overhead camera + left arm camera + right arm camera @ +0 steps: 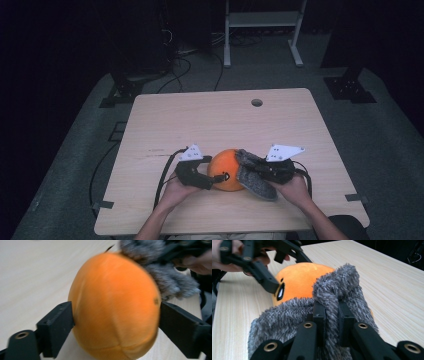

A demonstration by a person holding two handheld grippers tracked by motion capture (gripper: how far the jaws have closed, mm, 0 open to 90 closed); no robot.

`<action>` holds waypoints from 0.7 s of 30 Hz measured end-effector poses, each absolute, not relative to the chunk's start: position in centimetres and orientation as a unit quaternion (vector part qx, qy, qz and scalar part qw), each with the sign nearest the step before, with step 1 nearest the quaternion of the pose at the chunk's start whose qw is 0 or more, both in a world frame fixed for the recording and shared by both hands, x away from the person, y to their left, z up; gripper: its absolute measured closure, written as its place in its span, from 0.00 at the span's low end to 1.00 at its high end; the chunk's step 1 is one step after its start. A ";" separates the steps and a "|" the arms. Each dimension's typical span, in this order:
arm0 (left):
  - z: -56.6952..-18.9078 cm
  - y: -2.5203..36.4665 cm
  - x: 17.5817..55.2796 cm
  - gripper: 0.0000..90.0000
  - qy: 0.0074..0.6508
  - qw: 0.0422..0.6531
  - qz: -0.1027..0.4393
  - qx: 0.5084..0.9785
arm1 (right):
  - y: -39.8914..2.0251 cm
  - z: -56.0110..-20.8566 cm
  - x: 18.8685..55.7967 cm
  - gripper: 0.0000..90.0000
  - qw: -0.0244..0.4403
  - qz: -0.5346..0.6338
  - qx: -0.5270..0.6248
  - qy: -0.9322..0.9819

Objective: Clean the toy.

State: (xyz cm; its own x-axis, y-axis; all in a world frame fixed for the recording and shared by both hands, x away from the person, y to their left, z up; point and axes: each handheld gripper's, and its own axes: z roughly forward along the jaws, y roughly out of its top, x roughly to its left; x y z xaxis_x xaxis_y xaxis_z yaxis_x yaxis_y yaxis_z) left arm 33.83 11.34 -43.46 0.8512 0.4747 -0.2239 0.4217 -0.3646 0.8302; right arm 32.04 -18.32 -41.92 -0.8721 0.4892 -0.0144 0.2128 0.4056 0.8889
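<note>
A round orange plush toy point(227, 167) with a black eye sits on the wooden table point(225, 115) near its front edge. My left gripper point(215, 170) is open, and its jaws flank the orange plush point(112, 307) on both sides without squeezing it. A grey fuzzy fabric piece point(252, 180) drapes over the plush's right side. My right gripper point(332, 307) is shut on a fold of this grey fabric point(287, 315). In the right gripper view the left gripper point(278, 272) reaches around the plush point(299, 280) from the far side. The grey fabric point(170, 282) also shows behind the plush.
A round cable hole point(256, 102) lies near the table's far edge. A white metal stand point(262, 20) and loose cables point(180, 70) are on the floor beyond the table. Bare wood stretches behind and beside the plush.
</note>
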 end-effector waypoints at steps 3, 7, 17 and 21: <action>-43.7 11.5 33.5 0.27 0.262 0.501 0.037 0.824 | -18.0 -41.7 31.6 0.88 0.142 0.503 0.206 0.828; -43.1 10.5 32.0 0.44 0.195 0.483 0.110 0.847 | -16.2 -40.8 30.5 0.88 0.150 0.518 0.170 0.825; -42.8 9.7 31.0 0.44 0.153 0.473 0.141 0.856 | -17.1 -40.4 30.2 0.88 0.172 0.518 0.174 0.820; -42.7 9.3 30.6 0.43 0.141 0.460 0.160 0.862 | -15.5 -40.4 29.3 0.88 0.166 0.525 0.149 0.821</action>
State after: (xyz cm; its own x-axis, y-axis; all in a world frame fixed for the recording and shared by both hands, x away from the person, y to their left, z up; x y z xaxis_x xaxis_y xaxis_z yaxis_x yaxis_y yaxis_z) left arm 30.65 9.26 -42.71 0.9092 0.3900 0.1457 0.0965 -0.5379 0.8375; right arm 29.28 -15.45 -40.41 -0.9007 0.4187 -0.1155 0.0710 0.4042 0.9119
